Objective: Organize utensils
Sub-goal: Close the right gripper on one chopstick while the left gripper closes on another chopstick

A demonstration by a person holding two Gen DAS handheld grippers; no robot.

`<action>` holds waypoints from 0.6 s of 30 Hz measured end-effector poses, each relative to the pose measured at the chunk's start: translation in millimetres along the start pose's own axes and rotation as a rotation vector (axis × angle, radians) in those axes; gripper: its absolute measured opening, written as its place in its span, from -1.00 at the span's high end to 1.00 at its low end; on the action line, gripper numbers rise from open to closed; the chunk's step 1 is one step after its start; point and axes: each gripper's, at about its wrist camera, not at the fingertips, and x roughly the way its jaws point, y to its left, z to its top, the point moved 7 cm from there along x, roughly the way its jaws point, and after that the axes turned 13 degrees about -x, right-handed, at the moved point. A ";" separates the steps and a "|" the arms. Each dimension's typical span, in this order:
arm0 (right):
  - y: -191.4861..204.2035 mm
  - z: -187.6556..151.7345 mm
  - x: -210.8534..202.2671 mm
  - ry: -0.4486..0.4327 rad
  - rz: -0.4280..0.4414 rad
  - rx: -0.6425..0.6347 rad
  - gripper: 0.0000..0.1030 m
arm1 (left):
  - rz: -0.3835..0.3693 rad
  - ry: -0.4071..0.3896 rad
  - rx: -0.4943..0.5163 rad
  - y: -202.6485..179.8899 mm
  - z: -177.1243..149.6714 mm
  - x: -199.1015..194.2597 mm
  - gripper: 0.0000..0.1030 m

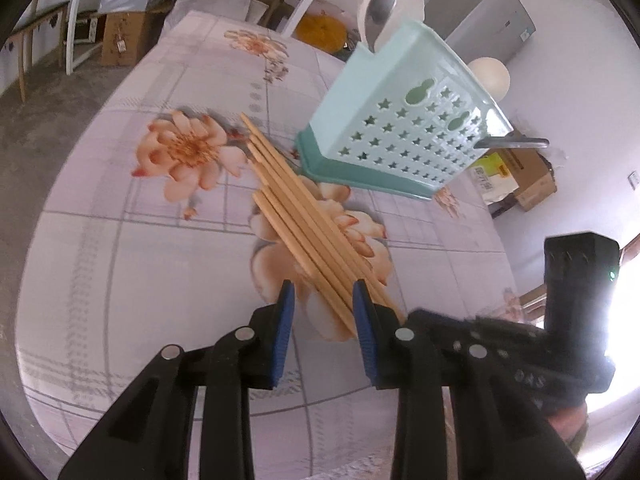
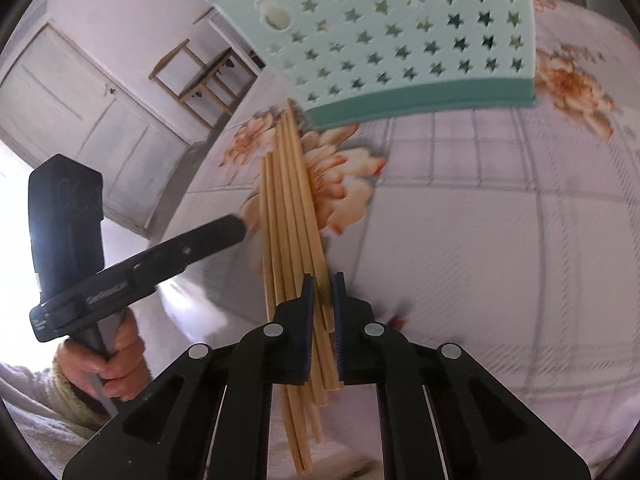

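A bundle of wooden chopsticks (image 1: 296, 208) lies fanned across the flowered tablecloth, pointing at a mint-green utensil holder (image 1: 404, 120) with star holes. A metal spoon (image 1: 380, 4) stands in the holder. My left gripper (image 1: 324, 296) straddles the near end of the bundle. Its right blue pad is against the sticks, and a gap shows at the left pad. My right gripper (image 2: 323, 284) is shut on the chopsticks (image 2: 290, 200), whose ends stick out toward the camera. The left gripper (image 2: 240, 224) comes in from the left and touches the bundle's edge. The holder (image 2: 392, 40) is just beyond.
A hand (image 2: 108, 364) holds the left gripper. The right gripper (image 1: 416, 318) crowds in close beside my left one. A second metal handle (image 1: 516, 143) juts from the holder. Cardboard boxes (image 1: 528, 176) and a grey cabinet (image 1: 484, 20) stand past the table's far edge.
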 end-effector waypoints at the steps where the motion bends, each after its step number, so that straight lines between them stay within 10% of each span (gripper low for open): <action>1: 1.8 0.3 -3.5 0.000 0.010 0.004 0.88 | 0.007 -0.006 0.006 0.0 2.5 -1.6 0.44; 18: -22.3 -5.5 -12.6 -0.084 -0.130 0.085 0.84 | 0.209 -0.063 0.189 -4.2 -4.4 4.6 0.37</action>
